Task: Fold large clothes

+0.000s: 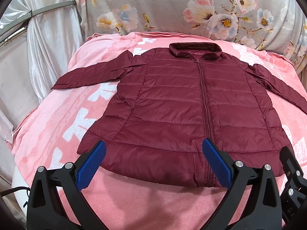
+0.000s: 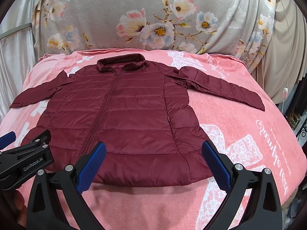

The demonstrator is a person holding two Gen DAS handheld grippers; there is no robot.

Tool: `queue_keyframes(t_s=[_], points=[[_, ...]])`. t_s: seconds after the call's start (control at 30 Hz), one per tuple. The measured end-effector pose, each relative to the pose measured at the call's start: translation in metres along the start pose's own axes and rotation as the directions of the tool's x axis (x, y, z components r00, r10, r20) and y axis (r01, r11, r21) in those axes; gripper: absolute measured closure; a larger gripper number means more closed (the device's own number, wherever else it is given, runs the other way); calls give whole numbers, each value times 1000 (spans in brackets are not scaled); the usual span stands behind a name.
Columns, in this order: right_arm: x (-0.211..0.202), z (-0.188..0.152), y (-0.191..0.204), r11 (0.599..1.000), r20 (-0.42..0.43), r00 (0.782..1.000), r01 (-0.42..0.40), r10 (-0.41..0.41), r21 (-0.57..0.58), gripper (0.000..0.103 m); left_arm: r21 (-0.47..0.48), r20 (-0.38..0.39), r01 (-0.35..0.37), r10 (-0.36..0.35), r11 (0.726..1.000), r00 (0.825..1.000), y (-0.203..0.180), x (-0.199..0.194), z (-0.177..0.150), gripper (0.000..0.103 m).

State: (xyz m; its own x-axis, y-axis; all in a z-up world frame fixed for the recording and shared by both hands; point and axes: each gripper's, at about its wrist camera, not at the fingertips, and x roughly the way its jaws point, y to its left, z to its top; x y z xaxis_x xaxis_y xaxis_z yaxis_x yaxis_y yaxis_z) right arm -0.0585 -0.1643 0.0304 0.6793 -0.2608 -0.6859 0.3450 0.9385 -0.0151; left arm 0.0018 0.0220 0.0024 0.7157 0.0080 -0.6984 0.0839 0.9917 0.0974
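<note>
A dark red quilted jacket (image 1: 172,99) (image 2: 122,111) lies flat and zipped on a pink blanket, collar away from me, both sleeves spread out to the sides. My left gripper (image 1: 153,149) hovers open over the hem near the jacket's left half, blue pads wide apart and holding nothing. My right gripper (image 2: 153,149) is also open, above the hem on the jacket's right half. The left gripper's black body (image 2: 26,153) shows at the left edge of the right wrist view, and the right gripper's body (image 1: 293,172) at the right edge of the left wrist view.
The pink blanket (image 1: 57,126) (image 2: 249,134) covers a bed. A grey floral cover (image 1: 172,9) (image 2: 153,19) rises behind it. Pale curtains (image 1: 48,38) hang at the left. A thin white cord (image 2: 287,57) hangs at the right.
</note>
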Motion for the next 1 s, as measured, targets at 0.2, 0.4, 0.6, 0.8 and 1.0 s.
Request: queue_keyframes(t_s=[0.2, 0.4, 0.6, 0.8, 1.0], points=[[2, -1, -1, 1000, 0, 1000, -2, 2, 1, 5, 1, -5, -5, 5, 1000, 1000, -7, 6, -5, 5], [11, 2, -27, 996, 18, 999, -30, 28, 84, 5, -39, -7, -25, 25, 999, 1000, 4, 15, 3, 5], [46, 27, -105, 968, 64, 998, -41, 26, 249, 5, -87, 4, -35, 35, 996, 999, 20, 28, 22, 5], [96, 57, -207, 914, 111, 989, 42, -95, 405, 5, -121, 3, -49, 50, 991, 999, 30, 48, 37, 5], [161, 70, -305, 815, 66, 977, 133, -204, 564, 5, -137, 4, -74, 75, 988, 997, 37, 70, 46, 5]])
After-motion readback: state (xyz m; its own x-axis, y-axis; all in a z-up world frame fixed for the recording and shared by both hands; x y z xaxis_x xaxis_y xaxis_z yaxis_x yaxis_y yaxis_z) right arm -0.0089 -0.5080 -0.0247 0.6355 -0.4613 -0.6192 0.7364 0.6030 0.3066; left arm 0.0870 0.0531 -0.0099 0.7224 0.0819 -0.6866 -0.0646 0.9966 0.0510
